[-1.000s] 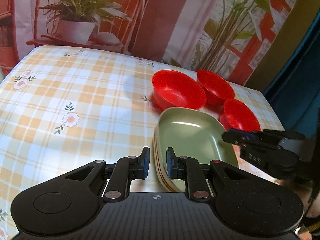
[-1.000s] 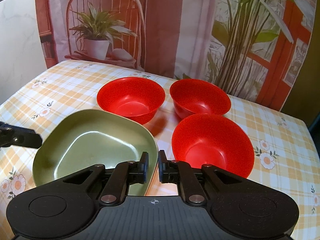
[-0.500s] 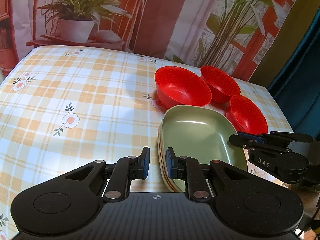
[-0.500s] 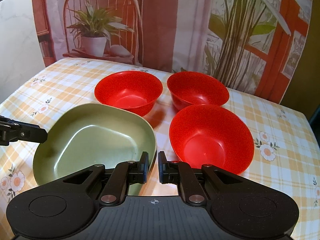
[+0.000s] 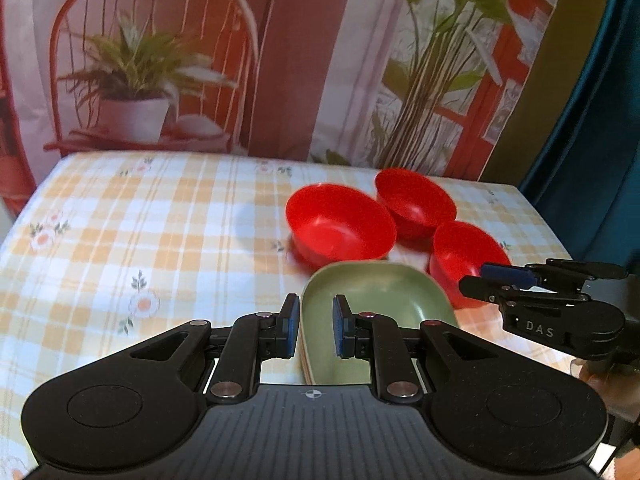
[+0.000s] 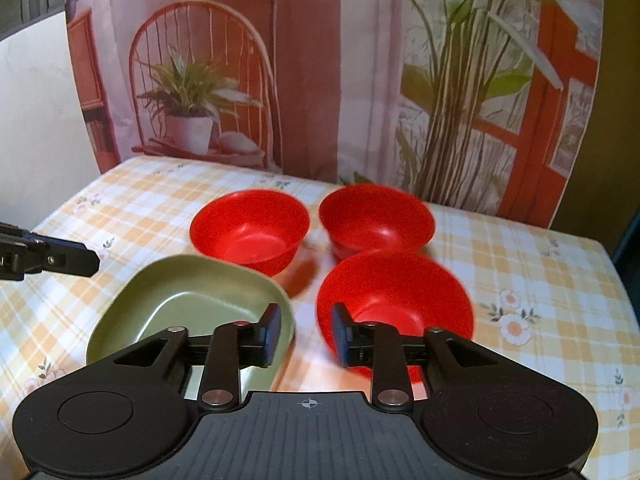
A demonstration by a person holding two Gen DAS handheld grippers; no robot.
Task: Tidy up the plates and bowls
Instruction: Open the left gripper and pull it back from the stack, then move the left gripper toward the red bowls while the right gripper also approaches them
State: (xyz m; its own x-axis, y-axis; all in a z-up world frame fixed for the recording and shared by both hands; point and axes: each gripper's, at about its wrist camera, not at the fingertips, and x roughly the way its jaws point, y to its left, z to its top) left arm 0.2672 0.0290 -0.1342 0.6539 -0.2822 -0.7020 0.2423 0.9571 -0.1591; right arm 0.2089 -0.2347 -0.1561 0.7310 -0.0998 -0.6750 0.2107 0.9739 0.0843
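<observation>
A stack of green plates [image 5: 380, 300] [image 6: 188, 300] lies on the checked tablecloth near the front edge. Three red bowls stand behind it: a left one [image 5: 340, 226] [image 6: 250, 230], a far one [image 5: 416, 202] [image 6: 376, 218] and a near right one [image 5: 466, 258] [image 6: 394, 300]. My left gripper [image 5: 314, 330] is open and empty above the plates' left rim. My right gripper [image 6: 304, 334] is open and empty, over the gap between the plates and the near right bowl. It also shows in the left wrist view [image 5: 496, 280].
The table [image 5: 120, 240] carries a yellow checked cloth with flowers. A printed backdrop [image 6: 320, 80] of a chair and plants hangs behind it. A dark blue curtain [image 5: 600, 120] hangs at the right. The left gripper's fingers [image 6: 60, 258] show in the right wrist view.
Both grippers have opened wider and pulled back and up from the table. The plates and bowls have not moved.
</observation>
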